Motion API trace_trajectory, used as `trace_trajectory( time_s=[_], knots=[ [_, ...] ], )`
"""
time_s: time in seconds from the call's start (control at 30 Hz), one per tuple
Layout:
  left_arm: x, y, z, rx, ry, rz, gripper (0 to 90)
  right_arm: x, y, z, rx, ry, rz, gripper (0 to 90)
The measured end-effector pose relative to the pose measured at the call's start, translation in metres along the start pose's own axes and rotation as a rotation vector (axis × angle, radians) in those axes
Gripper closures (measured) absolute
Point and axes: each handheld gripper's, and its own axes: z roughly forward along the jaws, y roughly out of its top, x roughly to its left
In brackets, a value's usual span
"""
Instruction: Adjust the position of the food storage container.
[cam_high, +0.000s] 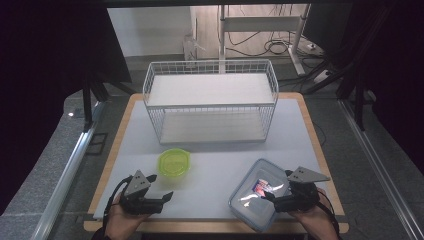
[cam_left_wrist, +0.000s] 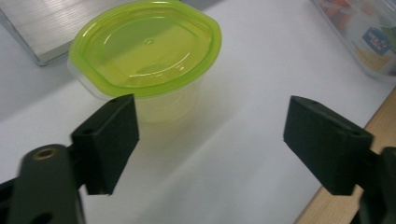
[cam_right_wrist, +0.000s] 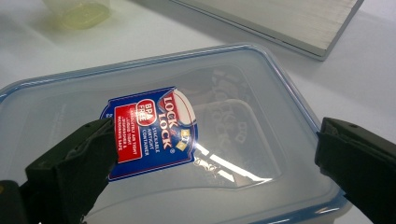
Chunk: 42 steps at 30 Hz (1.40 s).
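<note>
A small tub with a lime-green lid stands on the white table front left. My left gripper lies just in front of it, jaws open and empty. In the left gripper view the tub sits a little beyond the left gripper, nearer its left jaw, not touched. A clear rectangular lidded box with a blue and red label lies front right. My right gripper reaches over its near corner. In the right gripper view the open right gripper hovers above the box lid, its jaws spread above the lid.
A white wire rack with two shelves stands at the back middle of the table. Its lower shelf board lies just beyond the clear box. The table's wooden front edge runs close under both hands.
</note>
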Motion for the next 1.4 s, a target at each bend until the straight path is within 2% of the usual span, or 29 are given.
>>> trace_trajectory(
  time_s=[0.07,0.1,0.13,0.17,0.2,0.23,0.33,0.37,0.43,0.53,0.57,0.67,0.8,0.87,0.93,1.0,1.2,1.4],
  knots=[
    [-0.001,0.002,-0.001,-0.006,-0.019,0.004,29.1,0.000,0.000,0.000,-0.002,-0.005,0.000,0.0],
    [-0.001,0.004,-0.001,-0.010,-0.028,0.005,37.3,0.001,0.000,0.000,-0.006,-0.008,-0.001,0.0],
    [-0.001,0.005,-0.001,-0.013,-0.036,0.005,37.3,0.001,0.000,0.000,-0.006,-0.008,-0.001,0.0],
    [-0.002,0.008,-0.001,-0.019,-0.039,0.007,46.7,0.001,0.001,0.000,-0.012,-0.011,0.002,0.0],
    [-0.002,0.010,0.000,-0.018,-0.043,0.008,46.7,0.001,0.001,0.000,-0.012,-0.011,0.002,0.0],
    [-0.003,0.014,0.003,-0.014,-0.042,0.014,56.6,0.002,0.002,-0.001,-0.020,-0.011,0.002,0.0],
    [-0.005,0.020,0.007,-0.006,-0.045,0.021,69.3,0.002,0.002,-0.002,-0.026,-0.015,0.001,0.0],
    [-0.006,0.023,0.009,-0.004,-0.056,0.026,69.3,0.002,0.002,-0.002,-0.029,-0.017,0.001,0.0],
    [-0.008,0.028,0.014,-0.002,-0.081,0.031,80.7,0.002,0.003,-0.003,-0.036,-0.021,0.005,0.0],
    [-0.011,0.037,0.023,0.012,-0.113,0.041,85.2,0.003,0.003,-0.003,-0.037,-0.021,0.009,0.1],
    [-0.012,0.044,0.029,0.031,-0.136,0.043,86.8,0.003,0.004,-0.003,-0.038,-0.024,0.010,0.2],
    [-0.011,0.052,0.037,0.041,-0.136,0.049,87.0,0.003,0.004,-0.004,-0.034,-0.024,0.009,0.3],
    [-0.010,0.064,0.047,0.030,-0.127,0.047,87.3,0.004,0.004,-0.005,-0.040,-0.022,0.014,0.4],
    [-0.007,0.069,0.051,0.020,-0.141,0.043,88.2,0.003,0.004,-0.005,-0.043,-0.023,0.020,0.6],
    [-0.003,0.074,0.057,0.032,-0.168,0.032,89.9,0.003,0.004,-0.005,-0.043,-0.025,0.024,1.2],
    [-0.001,0.079,0.062,0.037,-0.176,0.026,90.0,0.002,0.004,-0.005,-0.043,-0.033,0.027,1.8],
    [0.003,0.090,0.076,0.041,-0.138,0.024,90.0,0.001,0.004,-0.008,-0.060,-0.045,0.035,3.2],
    [0.004,0.092,0.091,0.088,-0.108,0.013,90.0,0.001,0.004,-0.008,-0.065,-0.045,0.040,4.0]
  ],
)
